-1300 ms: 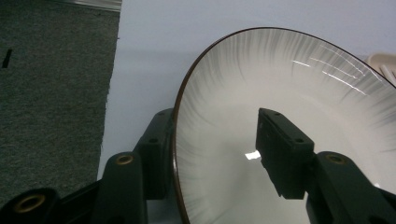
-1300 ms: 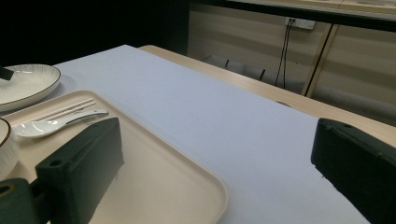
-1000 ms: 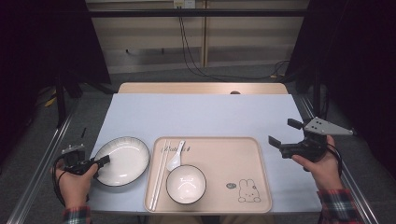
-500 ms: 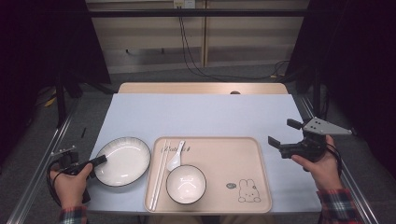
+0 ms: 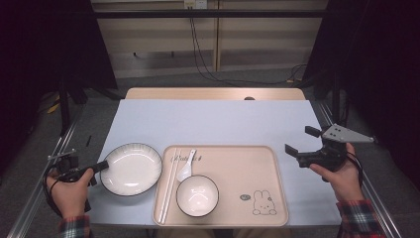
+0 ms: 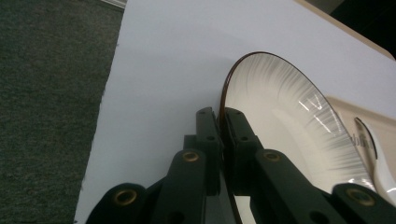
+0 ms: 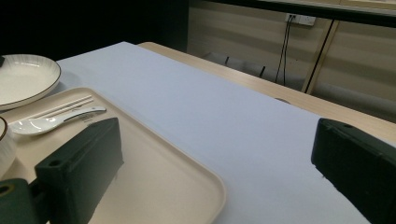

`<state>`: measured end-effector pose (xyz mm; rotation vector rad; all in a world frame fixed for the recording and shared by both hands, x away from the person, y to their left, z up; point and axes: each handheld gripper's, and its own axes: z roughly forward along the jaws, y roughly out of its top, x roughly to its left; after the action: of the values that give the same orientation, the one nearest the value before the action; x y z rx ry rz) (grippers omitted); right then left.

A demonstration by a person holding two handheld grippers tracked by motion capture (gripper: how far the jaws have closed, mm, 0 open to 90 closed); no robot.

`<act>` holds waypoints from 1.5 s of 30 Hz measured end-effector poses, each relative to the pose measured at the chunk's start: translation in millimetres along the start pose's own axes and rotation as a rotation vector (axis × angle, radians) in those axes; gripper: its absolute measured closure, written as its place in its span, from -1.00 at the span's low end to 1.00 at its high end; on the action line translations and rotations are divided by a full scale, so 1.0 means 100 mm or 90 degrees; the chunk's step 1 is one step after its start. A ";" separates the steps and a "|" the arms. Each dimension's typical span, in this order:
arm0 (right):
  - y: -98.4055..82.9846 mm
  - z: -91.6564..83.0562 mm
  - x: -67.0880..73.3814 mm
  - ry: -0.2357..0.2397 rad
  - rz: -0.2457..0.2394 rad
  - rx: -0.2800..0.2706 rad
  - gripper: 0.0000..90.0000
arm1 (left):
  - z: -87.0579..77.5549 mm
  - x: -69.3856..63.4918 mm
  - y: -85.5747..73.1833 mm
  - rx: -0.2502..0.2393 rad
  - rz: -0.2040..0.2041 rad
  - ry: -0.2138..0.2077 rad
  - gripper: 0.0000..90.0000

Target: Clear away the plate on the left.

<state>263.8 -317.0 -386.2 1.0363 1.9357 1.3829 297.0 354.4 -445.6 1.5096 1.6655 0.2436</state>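
L gripper (image 6: 223, 140) jaws just closed, clamped on plate (image 5: 131, 168) rim, which sits edge-on between the pads. I'd lift slow, keep it level, clear tray (image 5: 270, 198) lip. R gripper (image 5: 308, 148) jaws wide, nothing between. L gripper view confirms the rim bite; high view can't.

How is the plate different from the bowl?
The plate is wide and shallow, while the bowl is smaller and deeper. The plate lies on the white table cover, beside the tray; the bowl sits inside the tray. The left gripper has its jaws shut on the plate's rim; nothing holds the bowl. Both are white with dark rims.
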 end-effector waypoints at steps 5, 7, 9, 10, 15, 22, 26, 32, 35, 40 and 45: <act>0.00 0.01 -0.01 0.000 -0.001 0.001 -0.96 | -0.06 -0.09 0.10 0.006 0.033 -0.004 0.90; 0.00 0.02 -0.01 0.003 -0.002 0.004 -0.96 | -0.07 -0.15 0.14 0.013 0.040 -0.004 0.90; 0.00 0.03 -0.01 0.004 -0.002 0.004 -0.96 | -0.06 -0.21 0.18 0.011 0.040 -0.008 0.90; 0.00 0.03 -0.01 0.003 -0.002 0.004 -0.96 | -0.06 -0.22 0.20 0.014 0.048 -0.005 0.90; 0.01 0.02 -0.01 0.003 -0.001 0.001 -0.96 | -0.02 -0.32 0.26 0.012 0.057 -0.006 0.90; 0.01 0.02 -0.01 0.004 -0.002 0.004 -0.97 | 0.03 -0.39 0.28 0.022 0.065 -0.009 0.90; 0.00 0.06 0.00 0.001 -0.006 0.010 -0.98 | 0.02 -0.44 0.35 0.006 0.059 -0.026 0.90; -0.01 0.27 0.04 0.005 -0.003 0.026 -0.97 | 0.11 -0.67 0.49 0.001 0.079 -0.059 0.90; 0.02 0.43 0.08 0.013 0.006 0.034 -0.97 | 0.23 -0.85 0.54 0.007 0.095 -0.076 0.90; 0.14 0.71 0.17 0.043 0.034 0.040 -0.97 | 0.43 -1.16 0.64 0.006 0.122 -0.109 0.90; 0.27 0.94 0.28 0.082 0.045 0.047 -0.97 | 0.58 -1.45 0.71 0.011 0.138 -0.142 0.90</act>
<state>329.7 -239.0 -391.0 1.0847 2.0751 1.4580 374.0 220.9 -370.1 1.6671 1.3350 0.1688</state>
